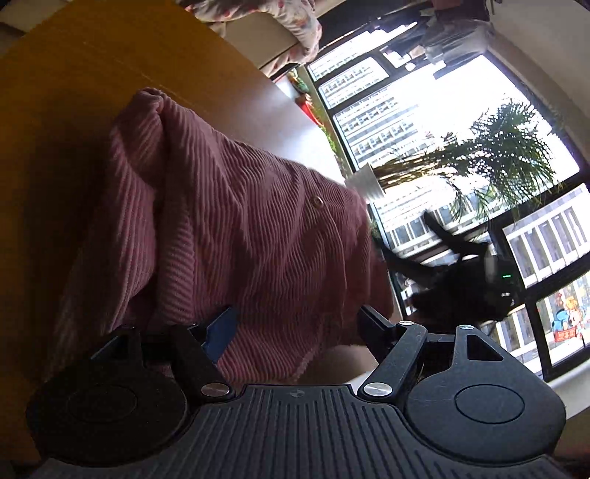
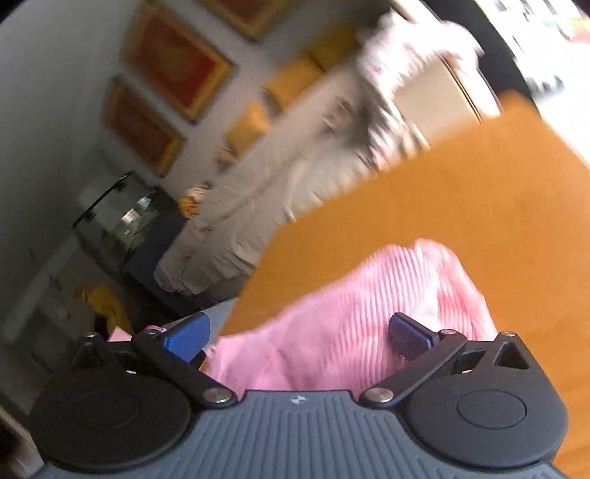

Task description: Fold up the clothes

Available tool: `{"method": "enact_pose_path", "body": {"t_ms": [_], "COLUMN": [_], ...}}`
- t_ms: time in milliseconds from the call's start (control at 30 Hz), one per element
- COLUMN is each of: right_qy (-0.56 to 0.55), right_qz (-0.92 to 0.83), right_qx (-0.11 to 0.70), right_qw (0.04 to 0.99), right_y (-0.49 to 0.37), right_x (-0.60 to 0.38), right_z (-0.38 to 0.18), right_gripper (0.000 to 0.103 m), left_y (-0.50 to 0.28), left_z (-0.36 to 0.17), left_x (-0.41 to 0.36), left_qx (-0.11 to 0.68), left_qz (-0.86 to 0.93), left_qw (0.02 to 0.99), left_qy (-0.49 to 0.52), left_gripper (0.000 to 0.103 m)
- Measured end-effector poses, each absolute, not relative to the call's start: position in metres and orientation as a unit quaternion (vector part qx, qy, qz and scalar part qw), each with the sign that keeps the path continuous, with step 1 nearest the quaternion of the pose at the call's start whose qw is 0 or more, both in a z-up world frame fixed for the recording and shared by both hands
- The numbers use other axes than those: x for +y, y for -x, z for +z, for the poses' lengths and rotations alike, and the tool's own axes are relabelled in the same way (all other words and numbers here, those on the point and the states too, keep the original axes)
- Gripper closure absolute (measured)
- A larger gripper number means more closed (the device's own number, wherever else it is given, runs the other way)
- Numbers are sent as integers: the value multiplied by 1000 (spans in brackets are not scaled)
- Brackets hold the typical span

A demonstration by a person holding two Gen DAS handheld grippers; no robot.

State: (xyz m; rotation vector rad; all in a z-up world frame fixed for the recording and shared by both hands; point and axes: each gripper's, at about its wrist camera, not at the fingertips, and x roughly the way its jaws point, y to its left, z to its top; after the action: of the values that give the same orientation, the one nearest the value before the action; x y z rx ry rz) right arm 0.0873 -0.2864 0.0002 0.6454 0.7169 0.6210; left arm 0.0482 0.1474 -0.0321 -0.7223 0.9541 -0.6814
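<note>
A dusty-pink ribbed knit garment (image 1: 239, 221) with a small button lies bunched and partly folded on the orange-brown table (image 1: 55, 129). My left gripper (image 1: 298, 328) stands open, its jaws wide apart at the garment's near edge, with cloth lying loosely between them and no pad pressing on it. In the left wrist view my right gripper (image 1: 405, 235) appears dark against the window, past the garment's right edge, its fingers spread. In the blurred right wrist view the right gripper (image 2: 298, 339) is open wide just above the pink garment (image 2: 350, 313), on the table (image 2: 479, 221).
A large window with a potted palm (image 1: 497, 158) is beyond the table's far side. A beige-covered sofa (image 2: 258, 191) with yellow cushions and framed pictures (image 2: 177, 55) stands past the table's other edge. A floral cloth (image 1: 295, 25) lies on furniture behind.
</note>
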Motion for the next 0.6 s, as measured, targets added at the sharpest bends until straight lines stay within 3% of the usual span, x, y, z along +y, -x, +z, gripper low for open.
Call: {"method": "enact_pose_path", "body": {"t_ms": [133, 333, 500, 600], "right_qy": [-306, -212, -152, -111], "right_qz": [272, 265, 299, 287], "right_qx": [341, 326, 360, 317], "right_qw": [846, 883, 871, 897], "right_y": [-78, -35, -36, -29], "right_x": [-298, -254, -224, -238], "right_z": [-27, -23, -4, 25], "right_gripper": [0, 0, 0, 0], "left_y": [-93, -169, -162, -133], "left_z": [-32, -26, 3, 29], "left_x": [154, 147, 128, 116], "left_qx": [434, 415, 392, 366], "left_qz": [-296, -266, -240, -253], "left_qw": [788, 818, 850, 868], "left_qy": [323, 298, 257, 221], "left_gripper": [26, 23, 23, 20]}}
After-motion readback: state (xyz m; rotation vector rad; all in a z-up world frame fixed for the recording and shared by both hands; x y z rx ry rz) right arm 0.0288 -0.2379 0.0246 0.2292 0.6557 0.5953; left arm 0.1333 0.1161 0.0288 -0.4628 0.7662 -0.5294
